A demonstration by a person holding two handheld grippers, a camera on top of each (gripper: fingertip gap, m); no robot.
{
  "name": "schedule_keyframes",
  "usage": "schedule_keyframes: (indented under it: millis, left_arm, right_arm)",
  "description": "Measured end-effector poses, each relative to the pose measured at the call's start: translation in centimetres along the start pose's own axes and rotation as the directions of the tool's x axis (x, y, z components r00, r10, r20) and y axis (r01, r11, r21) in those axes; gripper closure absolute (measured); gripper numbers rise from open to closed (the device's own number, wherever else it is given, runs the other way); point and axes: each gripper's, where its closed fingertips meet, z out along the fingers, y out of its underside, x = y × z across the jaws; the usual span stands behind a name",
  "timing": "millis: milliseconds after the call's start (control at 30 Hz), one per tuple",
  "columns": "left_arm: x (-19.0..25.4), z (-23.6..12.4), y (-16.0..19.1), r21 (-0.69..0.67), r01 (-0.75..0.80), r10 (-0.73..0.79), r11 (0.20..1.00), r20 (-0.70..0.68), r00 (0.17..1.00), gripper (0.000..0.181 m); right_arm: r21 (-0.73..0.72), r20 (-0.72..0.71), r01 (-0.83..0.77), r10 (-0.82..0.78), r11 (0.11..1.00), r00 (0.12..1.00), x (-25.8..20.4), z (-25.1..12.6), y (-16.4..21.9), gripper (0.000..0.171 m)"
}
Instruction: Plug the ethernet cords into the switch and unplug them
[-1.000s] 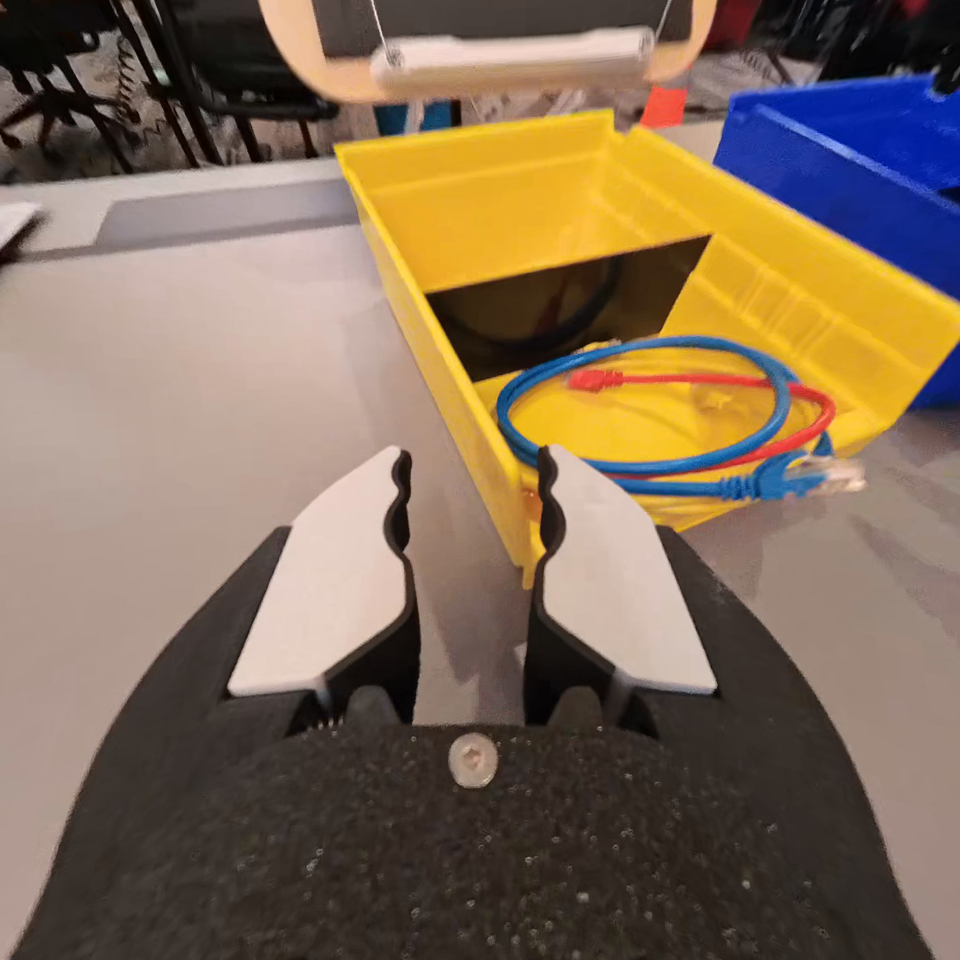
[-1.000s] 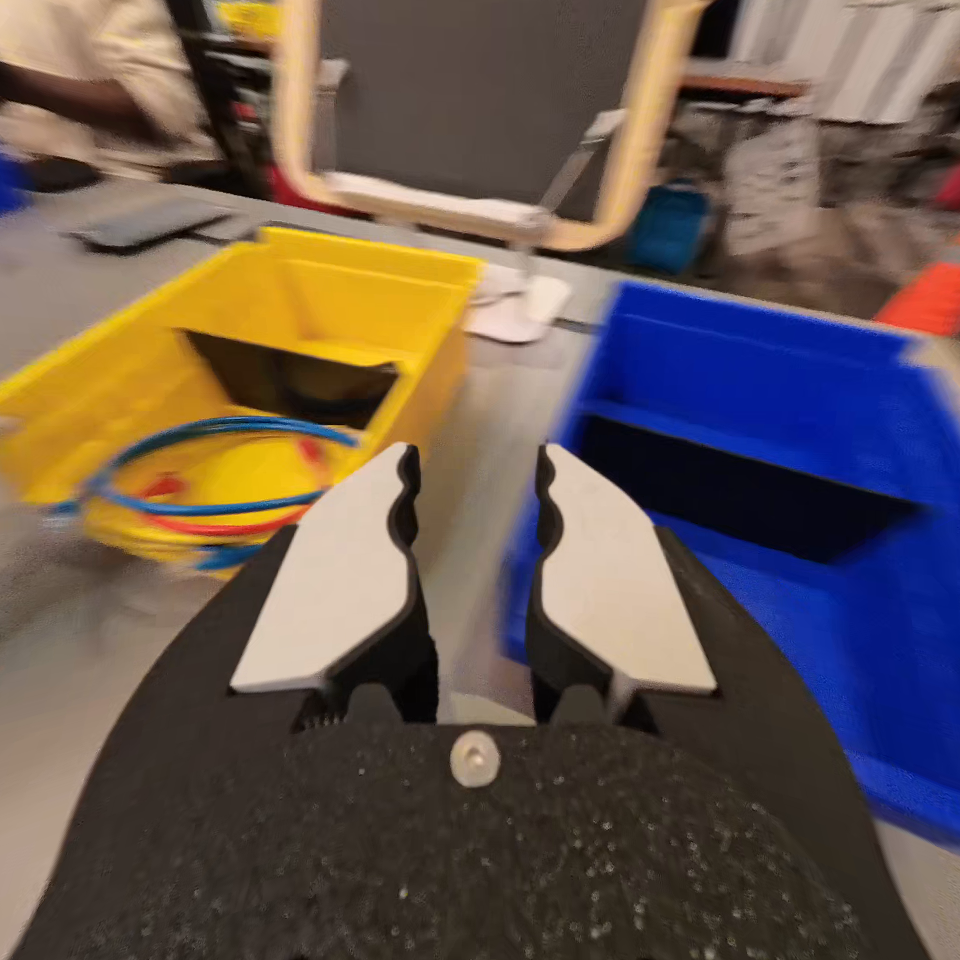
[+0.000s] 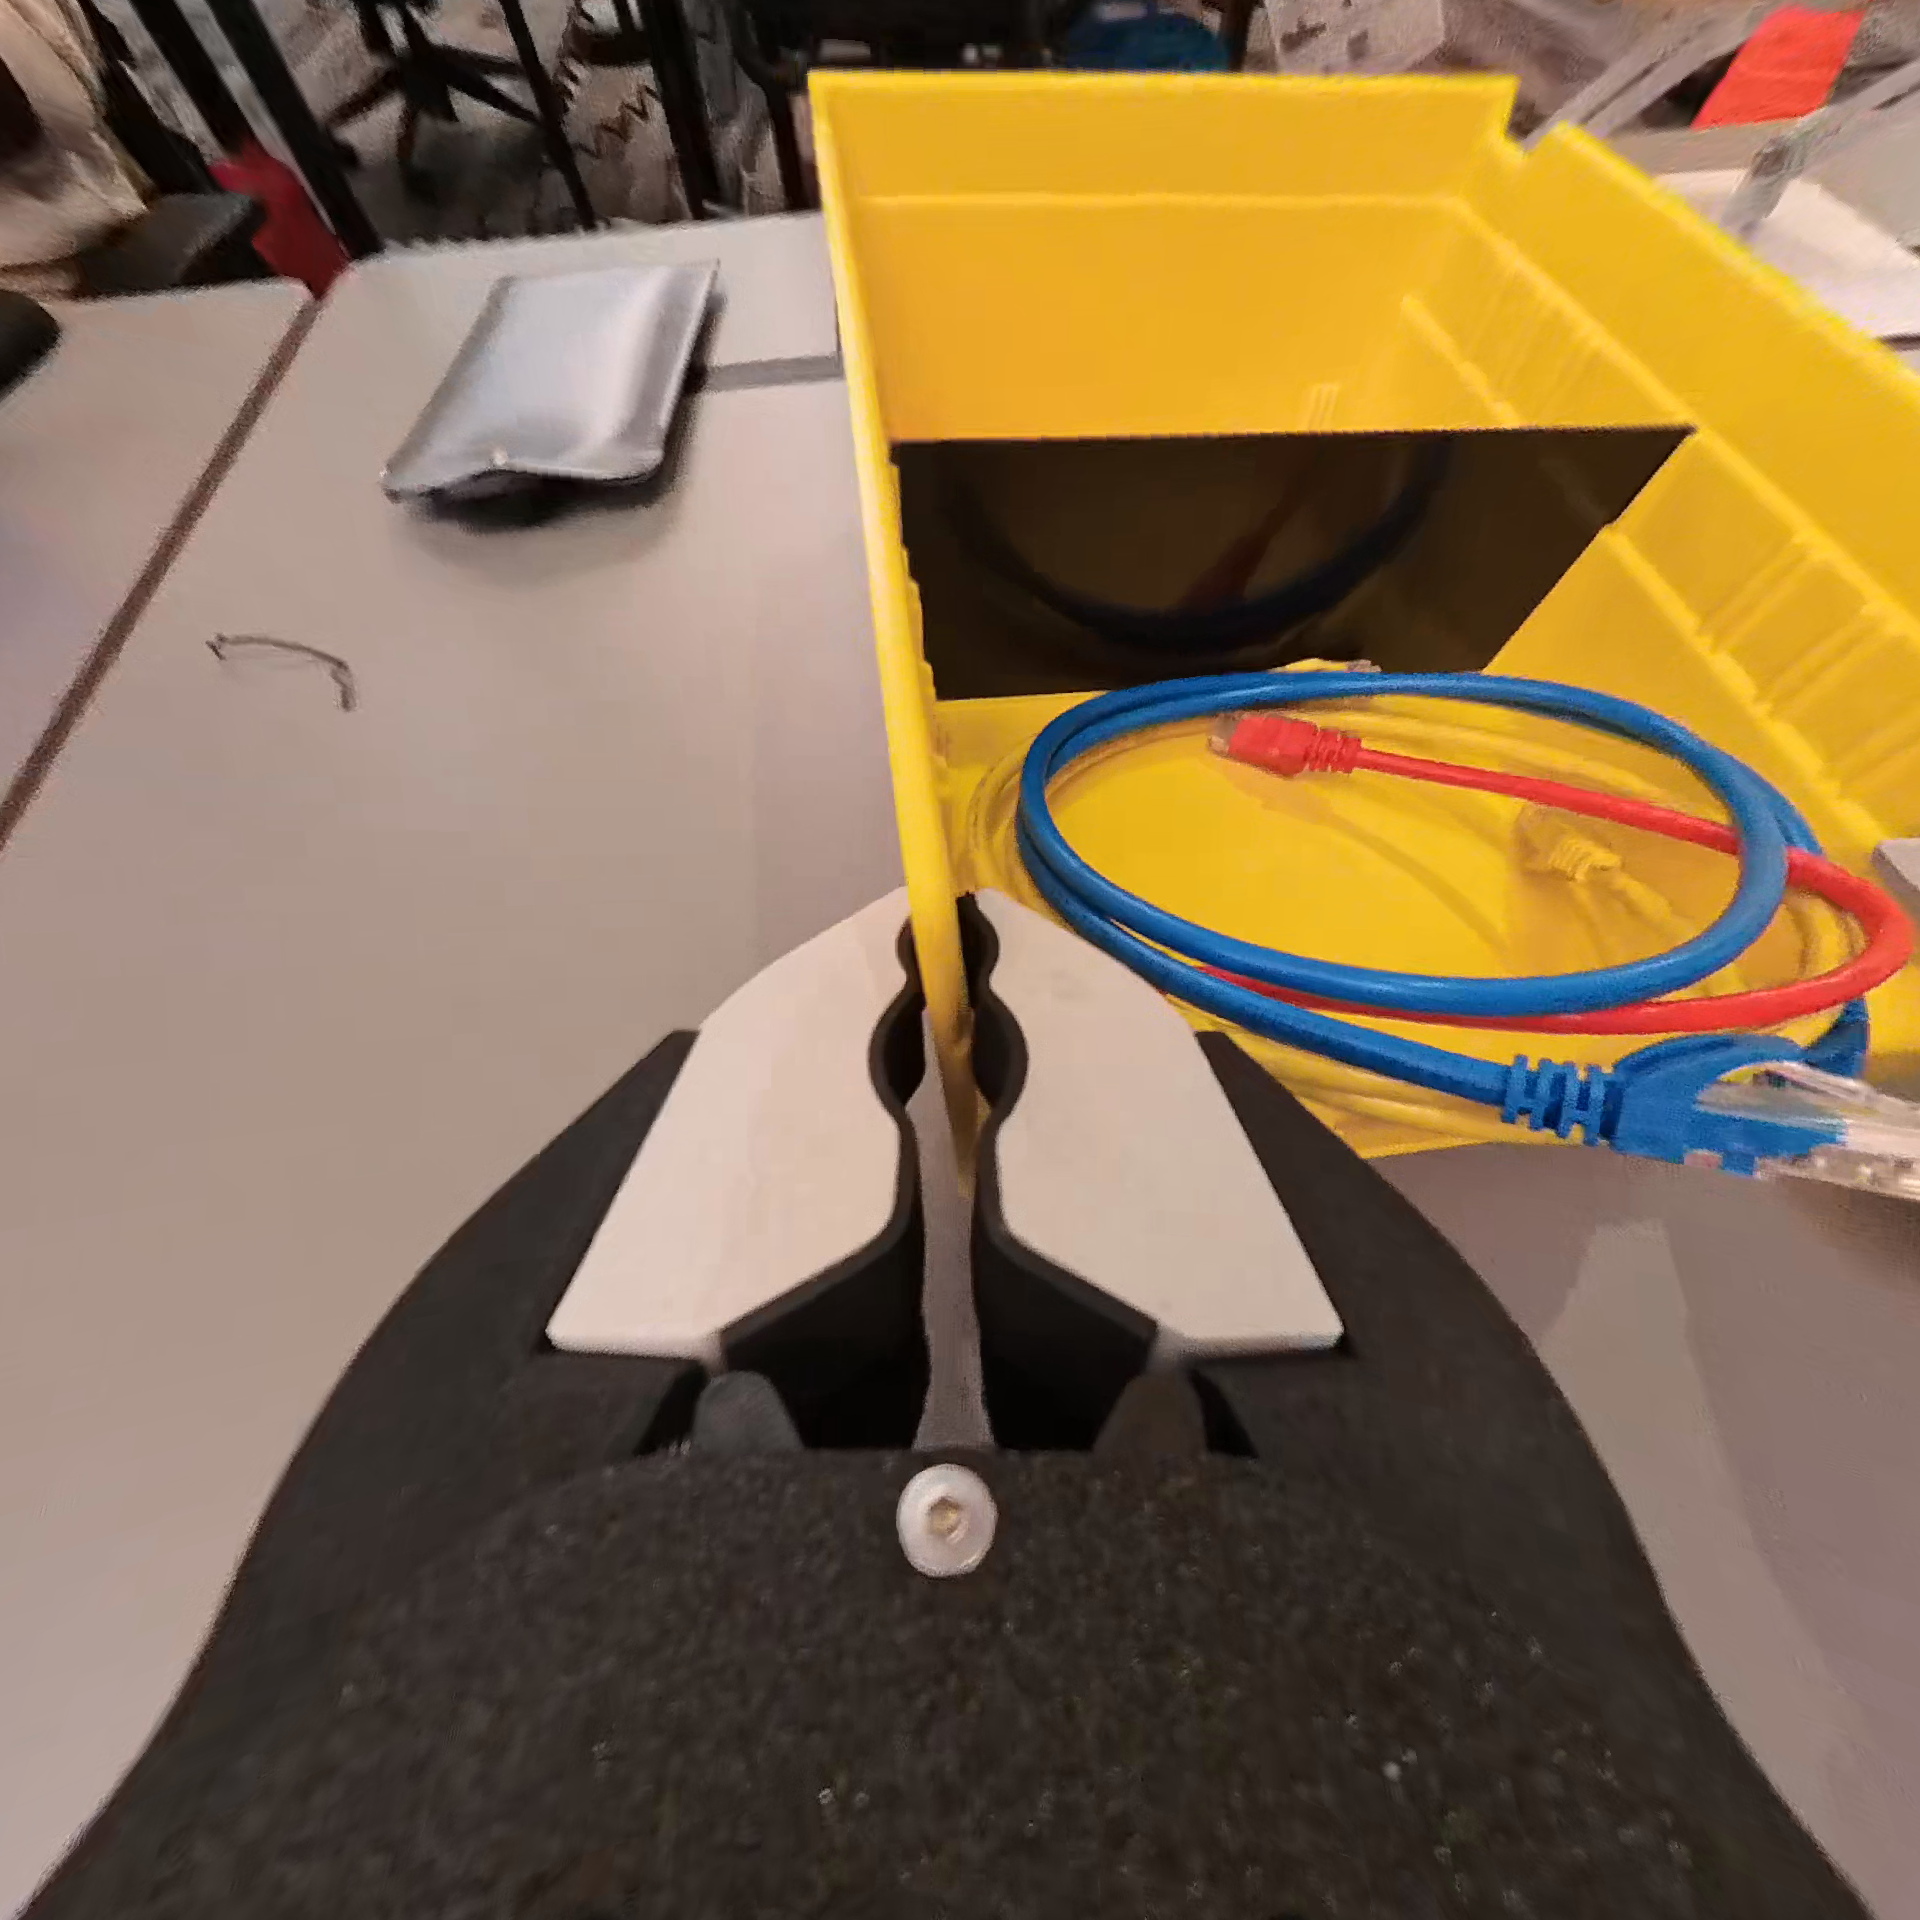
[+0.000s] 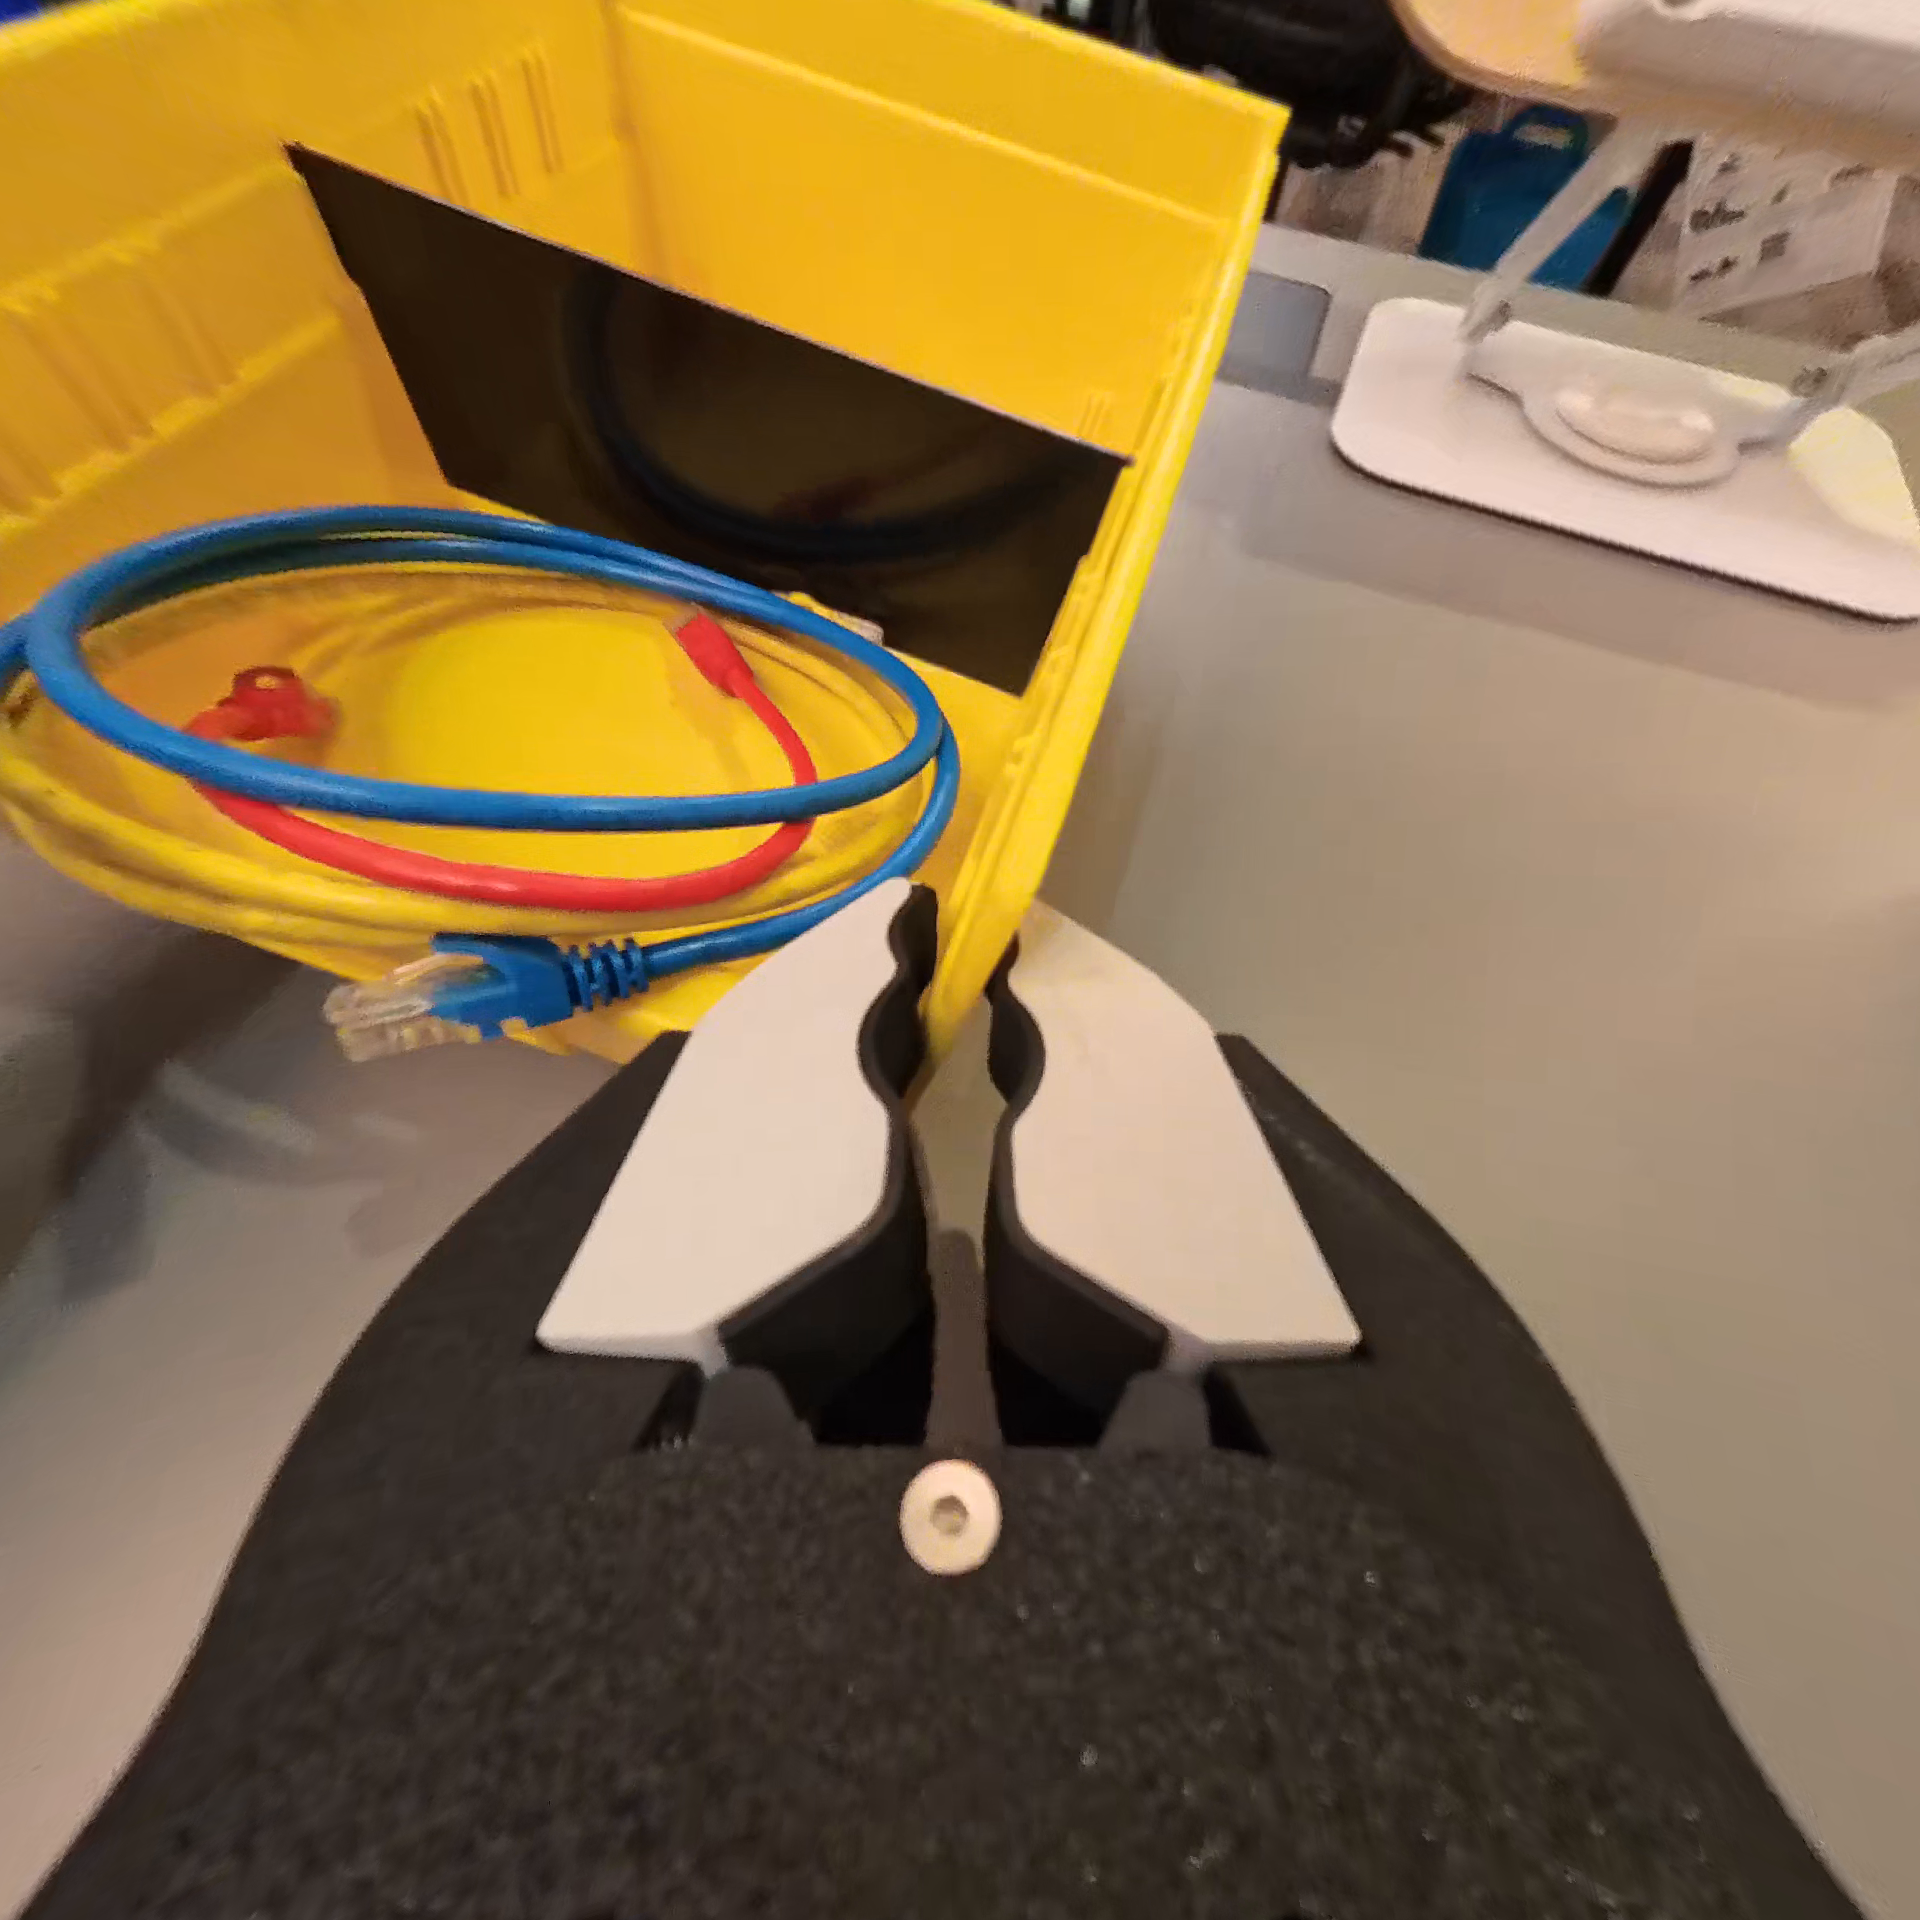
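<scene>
Left gripper (image 3: 943, 935): fingers now clamped on yellow bin (image 3: 1143, 312) wall, previously apart. Right gripper (image 4: 961, 925): likewise clamped. Cords (image 3: 1351, 966) beyond fingers.

- I can read no text, brand, number or sign anywhere in my two views.
- The yellow bin (image 3: 1164, 312) shows bare plastic walls with moulded ribs only, no label.
- The blue cord (image 3: 1403, 977), the red cord (image 3: 1455, 779) and the yellow cord (image 4: 208, 873) carry no print I can make out.
- The white boxes (image 4: 1787, 229) in the background of my right view bear dark marks, too blurred to read.
- The grey pouch (image 3: 561, 384) on the surface is plain.
</scene>
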Motion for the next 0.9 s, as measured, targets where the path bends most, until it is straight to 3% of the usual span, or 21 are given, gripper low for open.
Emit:
schedule_keyframes:
  millis: [133, 233, 433, 533, 667, 800, 900]
  left_arm:
    - [-1.1, 0.8, 1.4, -0.016, 0.065, -0.065, 0.998, -0.018, 0.998, 0.179]
    - [-1.5, 0.6, 1.5, -0.010, 0.139, -0.140, 0.990, -0.033, 0.990, 0.178]
    - [-1.7, -1.7, -0.1, 0.091, 0.261, -0.251, 0.961, -0.107, 0.962, 0.174]
    - [-2.5, -3.3, -0.6, 0.125, 0.285, -0.278, 0.950, -0.074, 0.958, 0.163]
    - [-1.0, -7.5, -2.7, 0.124, 0.302, -0.300, 0.945, -0.038, 0.953, 0.156]
    - [9.3, -10.2, -7.2, 0.170, 0.239, -0.210, 0.956, -0.173, 0.962, 0.156]
    - [24.8, -8.7, -8.5, 0.103, 0.192, -0.113, 0.976, -0.514, 0.850, 0.150]
  right_arm:
    - [0.013, 0.034, 0.037, -0.038, 0.999, 0.999, -1.3, -0.1, -0.2, 0.159]
    - [-0.001, 0.168, 0.039, -0.038, 0.999, 0.985, -2.3, -1.1, -0.1, 0.154]
    - [0.099, 0.388, 0.055, -0.089, 0.994, 0.917, 0.5, -8.3, -0.6, 0.148]
    - [0.160, 0.322, 0.028, -0.079, 0.987, 0.943, 8.0, -11.4, -1.0, 0.148]
    - [0.241, 0.084, -0.067, 0.048, 0.968, 0.995, 24.1, -15.8, -1.5, 0.147]
    - [0.303, -0.208, -0.093, 0.161, 0.948, 0.965, 40.7, -21.2, 0.5, 0.140]
    - [0.206, -0.378, -0.062, 0.137, 0.977, 0.916, 48.7, -22.1, 4.5, 0.132]
